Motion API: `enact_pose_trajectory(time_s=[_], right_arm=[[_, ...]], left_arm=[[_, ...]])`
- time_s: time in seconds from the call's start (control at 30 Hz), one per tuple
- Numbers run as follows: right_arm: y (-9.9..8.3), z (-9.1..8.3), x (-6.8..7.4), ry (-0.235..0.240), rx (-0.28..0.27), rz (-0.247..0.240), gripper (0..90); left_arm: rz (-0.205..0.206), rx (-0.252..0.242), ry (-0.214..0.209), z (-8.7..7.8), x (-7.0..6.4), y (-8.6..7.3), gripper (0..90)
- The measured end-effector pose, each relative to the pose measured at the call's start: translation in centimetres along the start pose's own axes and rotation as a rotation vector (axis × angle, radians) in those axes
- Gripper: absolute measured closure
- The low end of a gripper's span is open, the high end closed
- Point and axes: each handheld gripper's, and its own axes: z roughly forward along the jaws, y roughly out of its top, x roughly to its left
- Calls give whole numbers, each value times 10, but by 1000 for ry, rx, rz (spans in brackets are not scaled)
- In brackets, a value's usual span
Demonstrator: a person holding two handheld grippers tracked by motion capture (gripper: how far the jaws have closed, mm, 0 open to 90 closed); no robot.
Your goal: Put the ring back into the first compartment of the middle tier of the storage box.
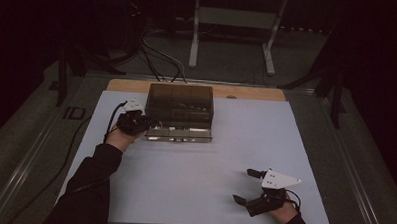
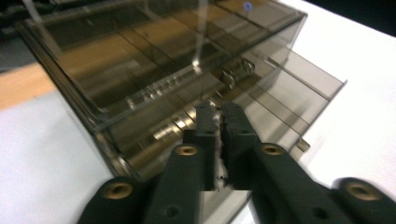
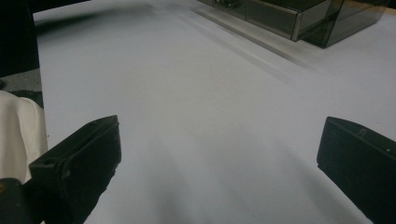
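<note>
Left gripper (image 2: 220, 122) closed at the smoky, translucent plastic drawer box (image 1: 180, 104).
Its matte black jaws nearly met, holding nothing visible; right gripper (image 3: 219, 149) gaped wide, empty, over the smooth white tabletop (image 1: 210, 157).

The box (image 1: 179, 111) is smoky brown see-through plastic. The table (image 1: 210, 157) has a pale grey-white top with a tan wooden strip along its far edge. Both the left gripper (image 1: 151, 124) and the right gripper (image 1: 248, 186) are black, with white plates on top.
</note>
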Motion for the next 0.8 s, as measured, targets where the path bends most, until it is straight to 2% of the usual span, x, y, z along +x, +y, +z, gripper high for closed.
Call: enact_pose_trajectory(time_s=[0.07, 0.1, 0.2, 0.3, 0.47, 0.57, 0.63, 0.73, 0.8], right_arm=[[0, 0, 0, 0, 0, 0, 0], [0, 0, 0, -1, 0, -1, 0], [0, 0, 0, -1, 0, -1, 0], [0, 0, 0, 0, 0, -1, 0], [0, 0, 0, -2, 0, 1, 0], [0, 0, 0, 0, 2, 4, 0], [-1, -1, -1, -1, 1, 5, 0], [-1, -1, -1, -1, -1, 6, 0], [-1, -1, -1, -2, -6, 4, 0]], left_arm=[[-16, 15, -19, 1, 0, -1, 632], [-11, 22, -24, 1, -1, 0, 572], [4, 37, -41, 0, -5, 1, 468], [22, 48, -52, -2, -10, 3, 385], [36, 48, -41, -6, -16, 7, 272], [16, 34, -56, -11, -16, 9, 190], [15, 27, -85, -14, -15, 10, 120], [12, 12, -87, -20, -18, 13, 116], [16, -5, -96, -24, -21, 16, 80]])
